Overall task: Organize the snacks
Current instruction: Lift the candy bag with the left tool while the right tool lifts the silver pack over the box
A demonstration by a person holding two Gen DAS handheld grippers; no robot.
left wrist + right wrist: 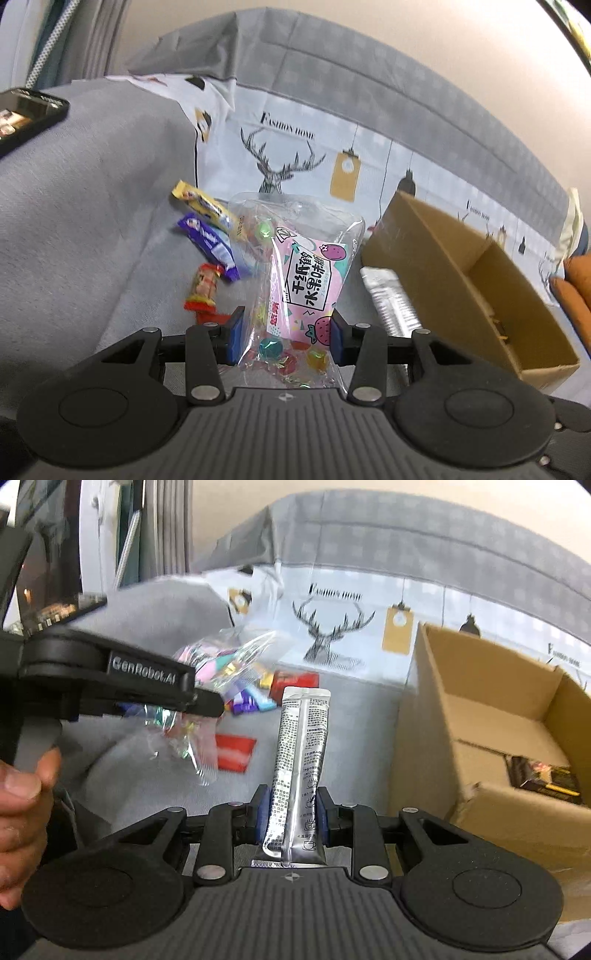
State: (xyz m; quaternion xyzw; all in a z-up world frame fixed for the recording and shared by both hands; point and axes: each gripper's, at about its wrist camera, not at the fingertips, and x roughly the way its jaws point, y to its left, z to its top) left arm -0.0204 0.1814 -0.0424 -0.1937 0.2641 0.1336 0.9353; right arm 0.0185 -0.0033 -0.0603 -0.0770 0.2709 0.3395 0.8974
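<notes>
Both tools are loaded, and the step in hand appears to be the carry toward the cardboard box (491,716), taken here as the landmark. The left tool (286,338) is clenched on a clear bag of fruit candies (299,284) with a pink label, its blue pads pressing the bag's lower part from either side; in the right wrist view the bag hangs clear of the surface, well to the left of the box. The right tool (291,812) is clamped on a silver stick sachet (299,760), which stands nearly upright between the pads, just left of the box's near wall. The box stands open on a printed cloth with a deer motif (280,158); a dark packet (543,779) already lies inside. Still loose on the cloth, further left of the box, are a yellow bar (207,203), a purple bar (210,243) and a red-wrapped sweet (203,291). The next move calls for bringing each tool over the box opening, clearing its rim, and releasing inside; the limp bag may snag the wall.
</notes>
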